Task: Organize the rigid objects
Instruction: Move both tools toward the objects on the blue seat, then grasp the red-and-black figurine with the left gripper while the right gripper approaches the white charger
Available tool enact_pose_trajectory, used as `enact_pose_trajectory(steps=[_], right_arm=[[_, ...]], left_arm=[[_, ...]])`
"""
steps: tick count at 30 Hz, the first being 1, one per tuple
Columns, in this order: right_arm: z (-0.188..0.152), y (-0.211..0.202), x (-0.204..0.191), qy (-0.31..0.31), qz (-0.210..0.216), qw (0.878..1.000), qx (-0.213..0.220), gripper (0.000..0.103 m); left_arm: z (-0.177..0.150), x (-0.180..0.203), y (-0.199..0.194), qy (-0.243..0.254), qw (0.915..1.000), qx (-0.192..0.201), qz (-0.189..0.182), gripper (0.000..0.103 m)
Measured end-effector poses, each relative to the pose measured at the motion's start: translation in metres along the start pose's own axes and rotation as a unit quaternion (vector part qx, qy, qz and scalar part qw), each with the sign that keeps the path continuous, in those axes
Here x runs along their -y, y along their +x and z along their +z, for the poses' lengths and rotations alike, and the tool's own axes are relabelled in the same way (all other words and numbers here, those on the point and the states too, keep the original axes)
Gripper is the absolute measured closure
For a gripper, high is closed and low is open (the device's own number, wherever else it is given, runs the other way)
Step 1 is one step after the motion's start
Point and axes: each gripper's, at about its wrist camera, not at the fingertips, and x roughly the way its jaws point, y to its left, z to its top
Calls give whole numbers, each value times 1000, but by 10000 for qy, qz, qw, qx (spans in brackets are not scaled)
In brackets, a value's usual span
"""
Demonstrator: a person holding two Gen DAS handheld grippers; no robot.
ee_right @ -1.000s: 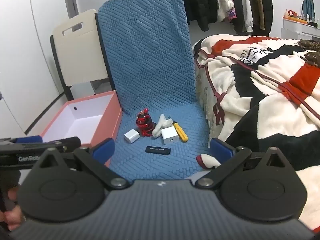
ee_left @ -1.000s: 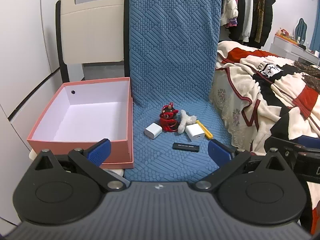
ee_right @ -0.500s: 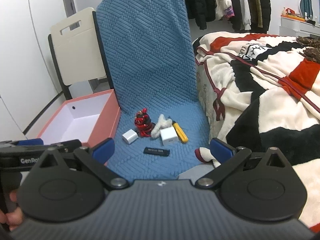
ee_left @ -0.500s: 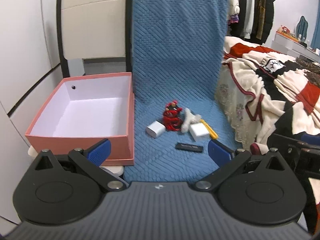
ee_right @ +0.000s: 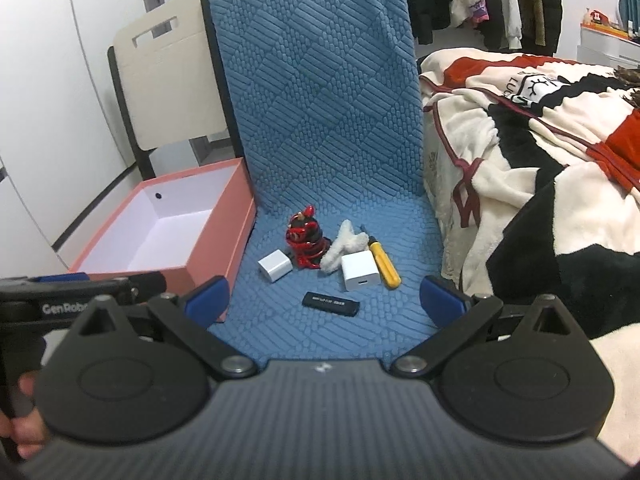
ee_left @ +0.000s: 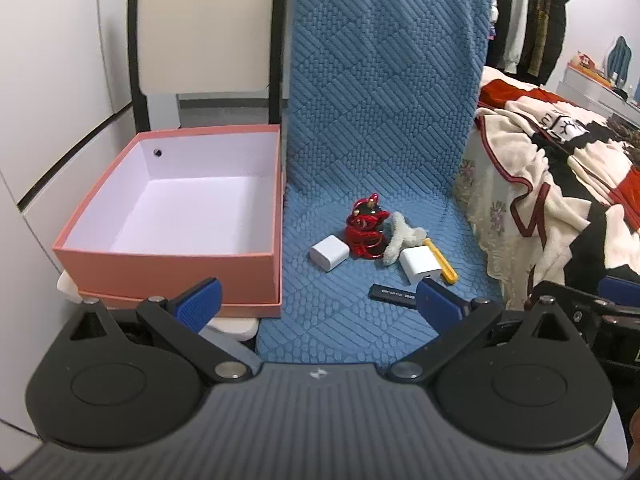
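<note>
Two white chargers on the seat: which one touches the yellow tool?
The bigger charger, port facing the camera, beside the yellow tool. The smaller charger sits apart, left of the red toy.

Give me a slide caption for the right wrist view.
Open right gripper faces chargers, a black stick and toys on a blue chair, beside a pink box.

The left gripper's (ee_left: 316, 300) right fingertip (ee_left: 434, 300) covers the right end of the black USB stick (ee_left: 390, 291) and a near corner of the larger white charger (ee_left: 418, 265). The stick's white lettering is too small to read. A fluffy white toy (ee_left: 400, 236) hides part of the yellow-handled tool (ee_left: 442, 262). The beige chair (ee_left: 208, 28) is cut off by the picture's top edge. The pink box (ee_right: 236, 240) has its near corner masked by the right gripper's (ee_right: 324, 300) left fingertip (ee_right: 208, 300).
</note>
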Motion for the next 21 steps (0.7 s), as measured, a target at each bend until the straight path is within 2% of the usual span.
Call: enact_pose_trajectory(steps=[4,12,21], right_arm=[[-2,-1,3,19,14,10000,-20,0],[-9,5,9,96,127,9999,-47,0],[-7,45,22,235,138,9996,-90,5]], left_arm=[[-3,7,-2,116,9999,58,49,0],[-5,5,5,35,9999,11,-157,0],[14,5,65,207,9996,-86,-157,0]])
